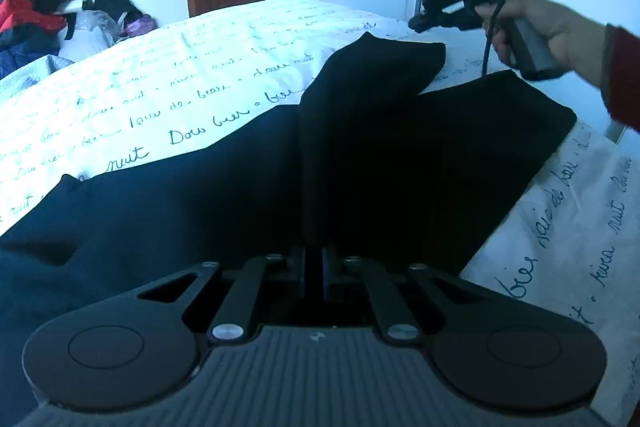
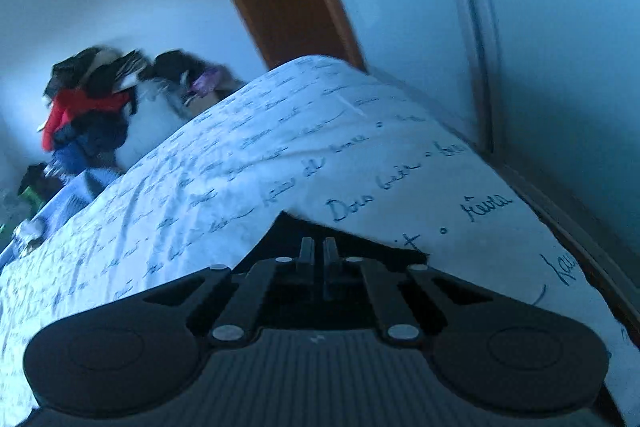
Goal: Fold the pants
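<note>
Pants fold barely started

Both jaws pinched closed: left gripper [image 1: 314, 263] holds dark pants [image 1: 200, 195]; right gripper [image 2: 319, 259] at 1 o'clock grips fabric; bed [image 1: 160, 75] underneath.

Pants [image 1: 360, 155] on bed [image 1: 180, 75], clothes pile [image 1: 44, 15] behind.

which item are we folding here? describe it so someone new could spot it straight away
Start at the bed with the white cover printed in dark handwriting. The pants lie spread across its near end, right in front of the left gripper. They are the one plain dark garment on the bed, unlike the mixed red and blue clothes pile by the far wall.
</note>
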The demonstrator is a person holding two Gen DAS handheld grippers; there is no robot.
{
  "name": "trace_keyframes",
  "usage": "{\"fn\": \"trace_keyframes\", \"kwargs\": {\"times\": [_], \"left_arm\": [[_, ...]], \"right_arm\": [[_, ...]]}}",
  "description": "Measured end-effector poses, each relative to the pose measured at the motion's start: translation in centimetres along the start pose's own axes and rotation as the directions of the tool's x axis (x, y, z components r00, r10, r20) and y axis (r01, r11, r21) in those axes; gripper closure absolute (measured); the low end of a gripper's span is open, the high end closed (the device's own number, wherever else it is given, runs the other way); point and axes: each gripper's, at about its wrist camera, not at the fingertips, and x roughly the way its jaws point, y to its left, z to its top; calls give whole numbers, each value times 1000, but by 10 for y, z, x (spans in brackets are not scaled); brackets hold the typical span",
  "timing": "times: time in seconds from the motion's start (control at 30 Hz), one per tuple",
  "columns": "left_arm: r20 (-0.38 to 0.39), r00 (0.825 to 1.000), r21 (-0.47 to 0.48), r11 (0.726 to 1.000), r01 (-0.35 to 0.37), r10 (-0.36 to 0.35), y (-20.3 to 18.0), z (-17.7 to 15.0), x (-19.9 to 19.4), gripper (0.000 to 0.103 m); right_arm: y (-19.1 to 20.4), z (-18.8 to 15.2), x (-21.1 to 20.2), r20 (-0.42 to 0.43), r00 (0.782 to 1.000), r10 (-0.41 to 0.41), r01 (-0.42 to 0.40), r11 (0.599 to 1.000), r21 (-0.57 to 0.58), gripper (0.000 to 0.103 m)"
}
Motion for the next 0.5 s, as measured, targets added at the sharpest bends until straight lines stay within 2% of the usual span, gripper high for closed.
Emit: {"fn": "trace_keyframes", "kwargs": {"times": [0.03, 0.07, 0.13, 0.17, 0.2, 0.3, 0.43, 0.5], "left_arm": [[0, 1000, -4, 1000, -1, 1, 0, 0, 0, 91], [-2, 1000, -14, 1000, 0, 0, 1, 1, 0, 90], [-8, 1000, -38, 999, 5, -5, 3, 2, 1, 90], [-11, 1000, -49, 999, 7, -8, 4, 2, 1, 89], [-14, 1000, -55, 998, 10, -10, 5, 3, 2, 89], [-16, 1000, -43, 999, 8, -9, 3, 3, 3, 89], [-15, 1000, -33, 999, 10, -11, 1, 3, 5, 86], [-15, 1000, -42, 999, 12, -13, 2, 3, 6, 86]], "right_arm": [[5, 3, 4, -24, 1000, 4, -5, 999, -34, 94], [14, 6, 10, -46, 999, -3, 0, 997, -78, 87], [31, 13, 25, -48, 999, -26, 18, 988, -155, 66], [35, 15, 33, -48, 998, -31, 22, 985, -174, 43], [40, 18, 43, -49, 998, -45, 36, 983, -180, 27], [50, 21, 67, -44, 996, -72, 61, 977, -203, 29], [59, 17, 104, -108, 984, -141, 105, 953, -283, 30], [58, 13, 110, -103, 983, -154, 113, 940, -323, 83]]}}
